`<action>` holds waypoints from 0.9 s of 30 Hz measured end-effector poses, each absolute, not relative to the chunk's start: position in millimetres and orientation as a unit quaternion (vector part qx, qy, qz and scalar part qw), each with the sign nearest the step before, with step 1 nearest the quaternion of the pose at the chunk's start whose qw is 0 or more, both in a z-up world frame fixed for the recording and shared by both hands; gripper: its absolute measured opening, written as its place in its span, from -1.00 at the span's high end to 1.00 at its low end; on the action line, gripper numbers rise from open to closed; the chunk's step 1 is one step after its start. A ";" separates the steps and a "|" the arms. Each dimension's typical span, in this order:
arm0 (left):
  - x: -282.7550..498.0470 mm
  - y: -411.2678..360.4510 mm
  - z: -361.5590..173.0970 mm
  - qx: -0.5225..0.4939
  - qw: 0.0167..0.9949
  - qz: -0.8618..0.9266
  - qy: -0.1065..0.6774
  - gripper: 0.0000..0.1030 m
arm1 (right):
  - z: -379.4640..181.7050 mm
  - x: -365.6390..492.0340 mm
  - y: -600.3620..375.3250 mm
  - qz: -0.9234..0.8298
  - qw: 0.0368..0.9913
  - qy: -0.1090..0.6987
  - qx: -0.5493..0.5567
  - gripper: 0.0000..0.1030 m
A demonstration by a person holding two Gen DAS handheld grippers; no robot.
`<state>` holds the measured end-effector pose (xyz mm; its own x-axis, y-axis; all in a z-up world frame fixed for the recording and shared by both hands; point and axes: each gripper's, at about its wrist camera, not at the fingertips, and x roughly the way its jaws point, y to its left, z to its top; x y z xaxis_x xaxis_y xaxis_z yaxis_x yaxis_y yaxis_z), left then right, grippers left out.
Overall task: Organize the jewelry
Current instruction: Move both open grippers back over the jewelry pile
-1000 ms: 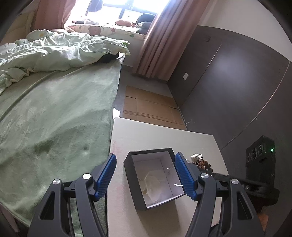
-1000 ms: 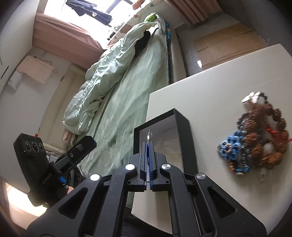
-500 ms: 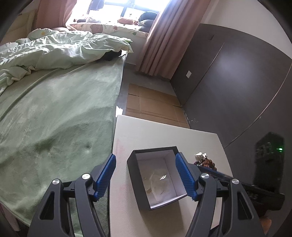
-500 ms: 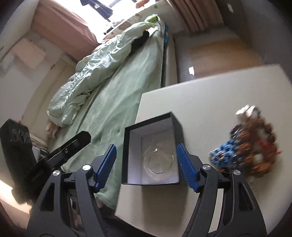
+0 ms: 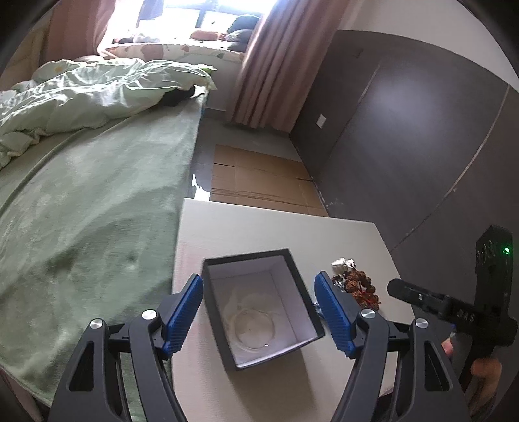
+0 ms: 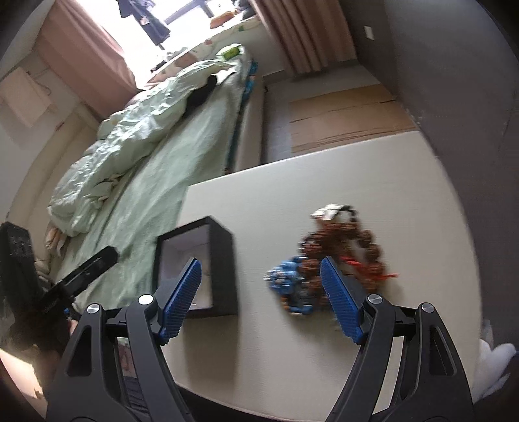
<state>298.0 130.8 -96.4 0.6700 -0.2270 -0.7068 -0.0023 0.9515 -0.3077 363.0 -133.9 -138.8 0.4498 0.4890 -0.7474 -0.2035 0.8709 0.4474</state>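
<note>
While opening, left gripper (image 5: 259, 311) straddles square black box (image 5: 293, 285) without contact, thin clear ring (image 5: 254, 328) inside; right gripper (image 6: 261, 297), widening too, frames knobbly bead heap (image 6: 343, 246) on bare matte table (image 6: 324, 181).

Green bed (image 5: 90, 201), pink curtains (image 5: 269, 61) (sunlit window), dark wall (image 5: 405, 136)

Daylight is thrown in from the blown-out window (image 5: 207, 22); the right wrist view is motion-blurred, and edges are bent by fisheye distortion.
</note>
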 end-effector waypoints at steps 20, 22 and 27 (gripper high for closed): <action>321.4 25.9 -121.3 -0.065 0.889 -0.129 0.435 0.02 | -179.7 385.0 -201.7 0.135 0.825 0.521 0.172 0.20; 326.6 15.8 -127.8 -0.061 0.884 -0.133 0.445 0.10 | -183.3 387.6 -202.2 0.136 0.825 0.521 0.171 0.27; 337.5 -3.7 -143.9 -0.077 0.868 -0.143 0.469 0.28 | -197.9 399.7 -203.8 0.134 0.818 0.532 0.174 0.38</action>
<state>337.5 -3.7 -143.9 0.5195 -0.3202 -0.7922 0.1760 0.9473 -0.2676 399.7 -203.8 -197.9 0.3978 0.4033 -0.8241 -0.0336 0.9040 0.4262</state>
